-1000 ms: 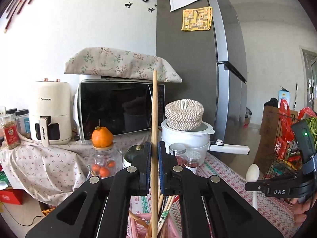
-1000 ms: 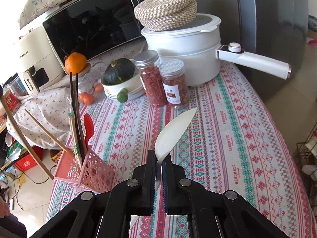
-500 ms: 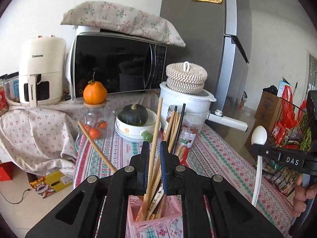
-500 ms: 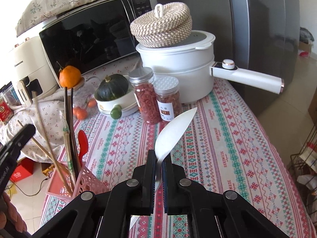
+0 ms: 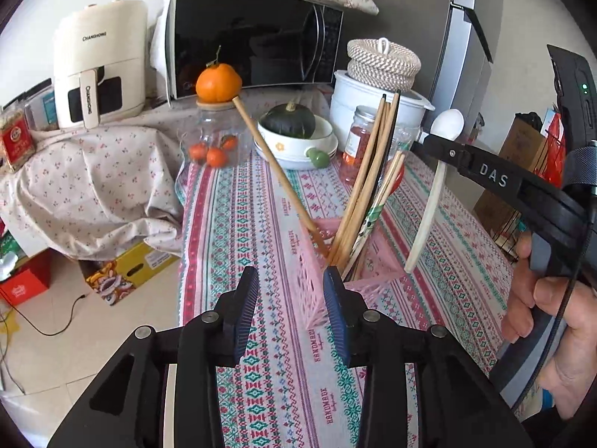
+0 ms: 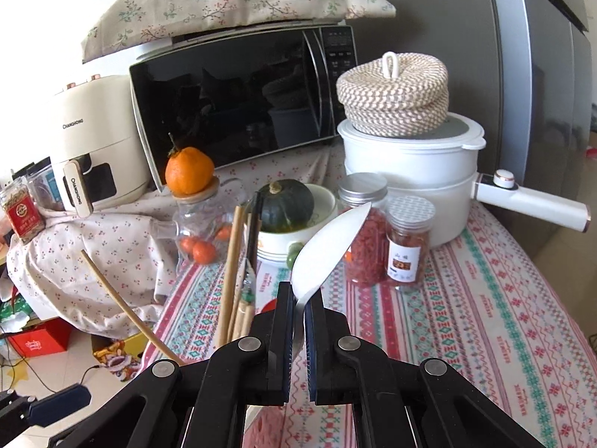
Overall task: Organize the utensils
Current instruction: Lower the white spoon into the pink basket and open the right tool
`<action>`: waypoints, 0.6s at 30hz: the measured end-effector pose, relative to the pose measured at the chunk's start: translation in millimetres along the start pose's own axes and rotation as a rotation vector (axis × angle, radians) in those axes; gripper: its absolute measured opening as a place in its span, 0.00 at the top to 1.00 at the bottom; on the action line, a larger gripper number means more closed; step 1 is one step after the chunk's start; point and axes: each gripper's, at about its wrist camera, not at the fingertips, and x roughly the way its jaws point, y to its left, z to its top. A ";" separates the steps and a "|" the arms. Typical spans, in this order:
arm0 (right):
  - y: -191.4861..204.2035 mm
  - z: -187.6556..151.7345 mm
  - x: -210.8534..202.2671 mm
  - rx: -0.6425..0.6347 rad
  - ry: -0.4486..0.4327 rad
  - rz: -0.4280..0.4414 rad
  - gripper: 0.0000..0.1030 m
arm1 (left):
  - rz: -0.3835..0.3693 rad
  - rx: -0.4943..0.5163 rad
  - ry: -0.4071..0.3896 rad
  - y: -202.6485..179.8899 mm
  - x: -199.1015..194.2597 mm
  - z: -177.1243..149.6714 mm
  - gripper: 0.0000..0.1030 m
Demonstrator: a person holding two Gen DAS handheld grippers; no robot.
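1. Black, our left gripper (image 5: 291, 295) sits low over the striped tablecloth (image 5: 238, 224) with its jaws spread wide and nothing between them, just short of the pink basket (image 5: 311, 283).
2. Our right gripper (image 6: 297, 311) is clamped on the white spoon (image 6: 324, 246), bowl pointing up and away; in the left view that spoon (image 5: 429, 201) hangs handle-down just right of the basket, above the cloth.
3. We see the basket holding a bunch of wooden chopsticks (image 5: 363, 186) leaning right, with a dark pair among them, and one chopstick (image 5: 276, 171) leaning left toward the orange (image 5: 218, 82).
4. Behind it stand a bowl (image 5: 298, 145) holding a green squash (image 5: 293, 121), a glass jar (image 5: 214, 142) of small oranges, two jars (image 6: 388, 235) of red dried goods, and a white pot (image 6: 410, 164) topped by a woven lid.
5. Farther back we see a microwave (image 6: 238, 104) and an air fryer (image 5: 99, 63).
6. Chopsticks rise between the right gripper and the glass jar.
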 end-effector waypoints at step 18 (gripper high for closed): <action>-2.1 -1.0 -10.2 0.130 -0.006 0.165 0.39 | 0.061 -0.117 0.091 -0.4 -8.3 -3.5 0.20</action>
